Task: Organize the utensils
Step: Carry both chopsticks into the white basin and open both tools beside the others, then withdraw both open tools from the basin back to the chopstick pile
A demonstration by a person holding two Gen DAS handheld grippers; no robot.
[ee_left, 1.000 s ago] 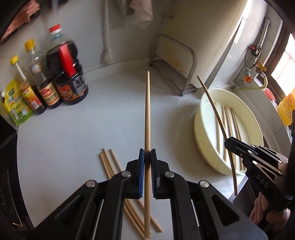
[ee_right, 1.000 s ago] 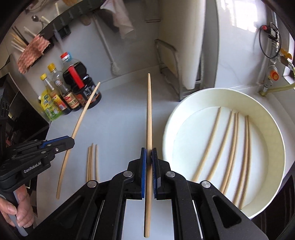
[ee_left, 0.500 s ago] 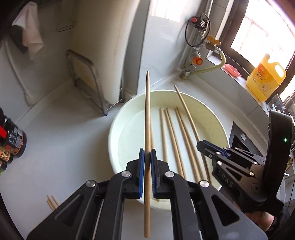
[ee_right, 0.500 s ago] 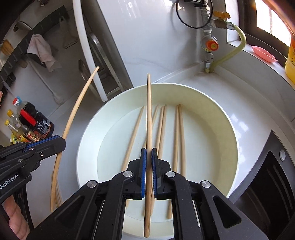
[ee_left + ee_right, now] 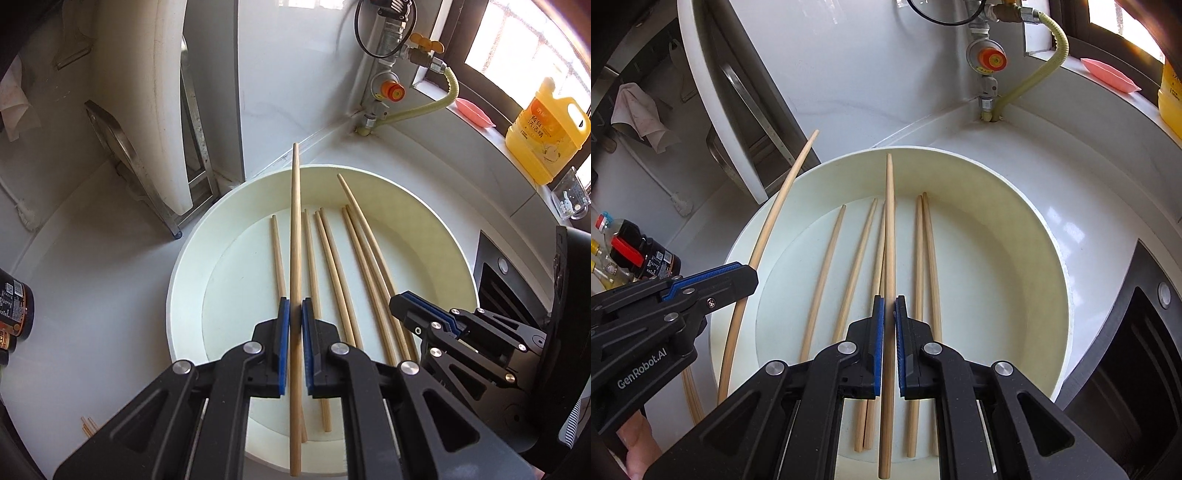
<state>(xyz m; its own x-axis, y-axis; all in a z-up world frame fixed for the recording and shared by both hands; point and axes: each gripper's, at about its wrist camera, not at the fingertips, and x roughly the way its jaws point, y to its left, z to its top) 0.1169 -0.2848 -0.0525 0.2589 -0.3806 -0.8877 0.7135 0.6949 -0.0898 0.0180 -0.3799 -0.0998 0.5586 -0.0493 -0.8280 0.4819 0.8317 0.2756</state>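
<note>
the left gripper (image 5: 294, 317) has its blue-padded fingers (image 5: 283, 332) pinching a single wooden chopstick (image 5: 295, 236) near its lower third, the stick running straight ahead over the round white basin (image 5: 184, 280) with its far tip past the far rim. the right gripper (image 5: 889, 317) likewise pinches its own chopstick (image 5: 889, 229) between its fingers (image 5: 900, 332), this one hanging over the middle of the basin, its tapered tip short of the far wall. in the left wrist view the right gripper sits just to the right, low over the basin's near right rim.

loose chopsticks (image 5: 919, 258) lie on the basin floor, roughly parallel and pointing away from the cameras. a few more chopsticks (image 5: 88, 435) lie on the white counter (image 5: 92, 258) outside the basin's near left side.

a white cutting board (image 5: 162, 92) leans in a metal rack (image 5: 122, 147) at the counter's back left. dark sauce bottles (image 5: 646, 254) stand at the left edge. a yellow jug (image 5: 543, 129) sits on the window ledge at the right, beside a gas valve (image 5: 391, 88) with a yellowish hose in the back corner.
</note>
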